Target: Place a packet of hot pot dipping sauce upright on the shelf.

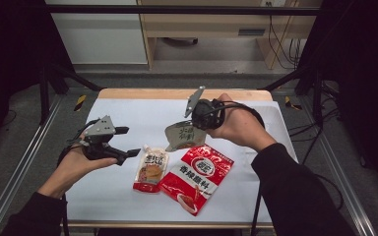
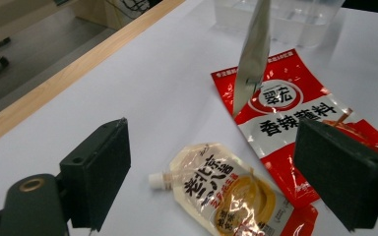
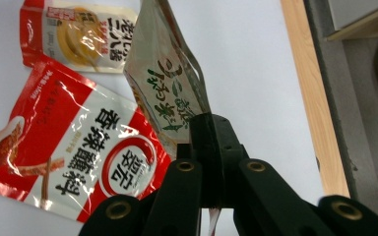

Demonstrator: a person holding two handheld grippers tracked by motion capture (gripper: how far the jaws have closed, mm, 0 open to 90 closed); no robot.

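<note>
Silver packet is held clamped in the right gripper, lifted off the table — left gripper open, empty; spouted pouch and red bag not yet picked up.

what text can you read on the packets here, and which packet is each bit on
"香辣蘸料": large black characters on the white band of the red packet.
"翠宏": in the round badge on that same red packet.
"老北京八酱": as best I can read, on the spouted sauce pouch.
Silver pouch held in the right claw: green brush characters, not legible.
Remaining small print: too blurred.
</note>
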